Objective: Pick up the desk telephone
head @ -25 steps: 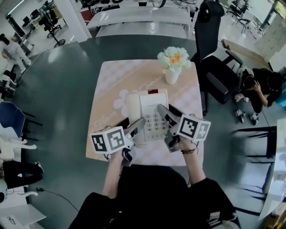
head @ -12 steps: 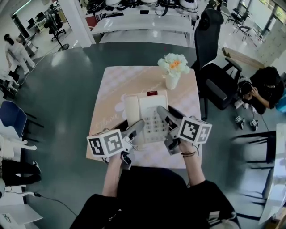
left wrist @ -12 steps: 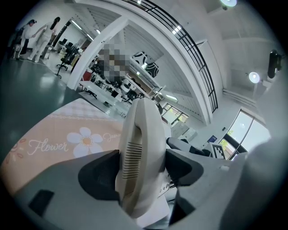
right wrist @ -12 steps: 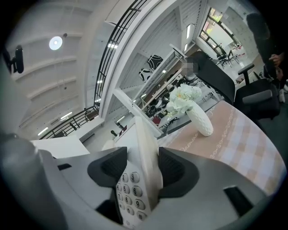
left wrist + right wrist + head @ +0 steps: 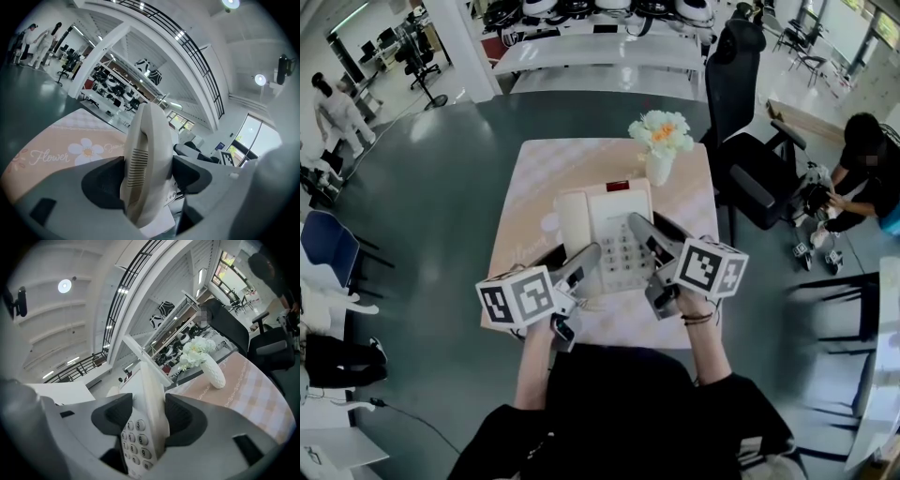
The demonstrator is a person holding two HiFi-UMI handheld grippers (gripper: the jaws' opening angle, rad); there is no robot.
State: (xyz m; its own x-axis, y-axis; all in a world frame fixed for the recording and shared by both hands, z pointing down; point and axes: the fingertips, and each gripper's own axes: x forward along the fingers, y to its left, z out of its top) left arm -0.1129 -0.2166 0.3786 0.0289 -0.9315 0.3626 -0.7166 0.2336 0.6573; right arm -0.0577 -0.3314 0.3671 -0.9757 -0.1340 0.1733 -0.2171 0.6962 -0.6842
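The cream desk telephone (image 5: 607, 228) sits over a small square table (image 5: 539, 178) with a pink flower-print cloth. My left gripper (image 5: 572, 259) holds the phone's left side, and in the left gripper view my left gripper (image 5: 147, 174) is shut on the handset (image 5: 146, 150), which stands upright between the jaws. My right gripper (image 5: 654, 234) grips the right side. From the right gripper view, my right gripper (image 5: 149, 416) is shut on the phone base's thin edge, with the number keypad (image 5: 135, 439) just left of it. The phone's underside is hidden.
A white vase of flowers (image 5: 661, 145) stands at the table's far right, just beyond the phone; the same vase (image 5: 212, 372) shows ahead of the right jaws. A black office chair (image 5: 745, 122) stands right of the table. A person (image 5: 862, 173) crouches at far right.
The phone, with both grippers on it, has shifted slightly toward the vase in the head view. Both grips look the same. The person at right has moved.
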